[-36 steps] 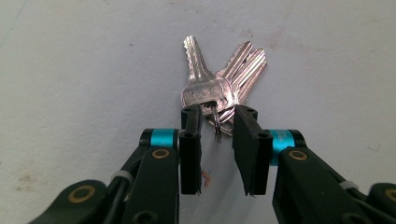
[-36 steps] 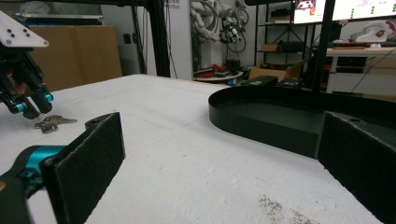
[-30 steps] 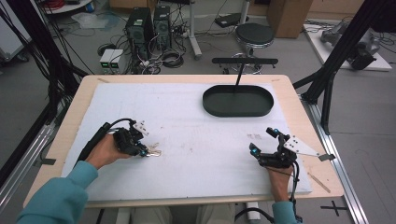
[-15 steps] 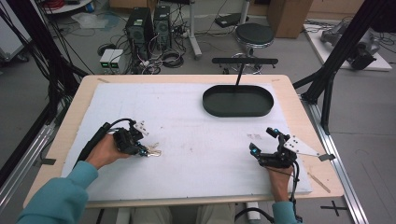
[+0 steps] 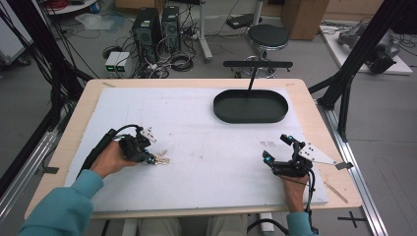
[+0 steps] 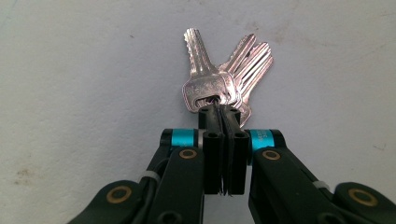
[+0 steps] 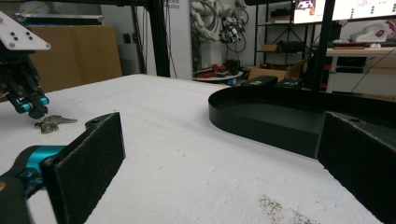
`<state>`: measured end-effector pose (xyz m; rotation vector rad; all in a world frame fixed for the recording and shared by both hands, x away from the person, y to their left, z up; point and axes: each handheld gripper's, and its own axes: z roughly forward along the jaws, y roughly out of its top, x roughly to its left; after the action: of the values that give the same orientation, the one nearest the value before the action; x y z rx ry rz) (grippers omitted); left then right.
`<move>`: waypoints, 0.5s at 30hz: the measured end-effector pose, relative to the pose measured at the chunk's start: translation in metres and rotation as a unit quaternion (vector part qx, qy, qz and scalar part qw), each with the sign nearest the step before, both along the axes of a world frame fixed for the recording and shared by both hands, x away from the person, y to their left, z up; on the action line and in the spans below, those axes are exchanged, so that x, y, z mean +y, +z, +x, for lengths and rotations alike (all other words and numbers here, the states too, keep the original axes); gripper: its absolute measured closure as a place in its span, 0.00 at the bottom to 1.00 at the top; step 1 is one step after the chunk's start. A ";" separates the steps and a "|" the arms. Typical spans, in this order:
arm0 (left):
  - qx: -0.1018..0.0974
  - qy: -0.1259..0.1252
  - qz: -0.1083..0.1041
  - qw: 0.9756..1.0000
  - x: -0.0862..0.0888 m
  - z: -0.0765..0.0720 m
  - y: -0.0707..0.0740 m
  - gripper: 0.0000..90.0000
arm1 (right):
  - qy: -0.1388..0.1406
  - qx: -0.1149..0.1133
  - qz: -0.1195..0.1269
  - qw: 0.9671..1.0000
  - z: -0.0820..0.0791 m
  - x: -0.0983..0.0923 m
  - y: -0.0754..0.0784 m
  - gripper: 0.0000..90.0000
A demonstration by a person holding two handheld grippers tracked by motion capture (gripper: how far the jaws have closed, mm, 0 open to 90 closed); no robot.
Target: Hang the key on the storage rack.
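A bunch of silver keys (image 6: 219, 74) lies fanned out on the white foam sheet, at the left of the table (image 5: 161, 160). My left gripper (image 6: 223, 116) points down at the heads of the keys. Its jaws have just been closing and now stand pressed together, pinching the bunch at its ring. In the high view the left gripper (image 5: 147, 158) sits at the keys' left end. My right gripper (image 5: 276, 148) rests at the table's right side, open, with nothing between its wide-set pads (image 7: 88, 158). From there the keys (image 7: 51, 122) and the left gripper (image 7: 30, 108) show far off.
A black oval tray (image 5: 251, 105) sits empty at the back right of the foam sheet (image 5: 206, 142), and its wall (image 7: 261, 126) is close ahead of the right gripper. A black stand post (image 5: 252, 78) rises behind it. The wooden table edge (image 5: 339, 162) borders the sheet.
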<state>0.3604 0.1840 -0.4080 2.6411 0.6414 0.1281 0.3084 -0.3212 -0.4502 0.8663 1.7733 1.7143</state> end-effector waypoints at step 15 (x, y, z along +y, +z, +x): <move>-0.018 0.010 -0.060 0.998 0.007 0.002 0.013 0.98 | -0.004 0.015 0.028 0.999 0.003 -0.004 0.001 0.01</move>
<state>0.3628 0.1908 -0.3948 2.5126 0.6430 0.1386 0.3111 -0.3255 -0.4496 0.9279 1.7460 1.7619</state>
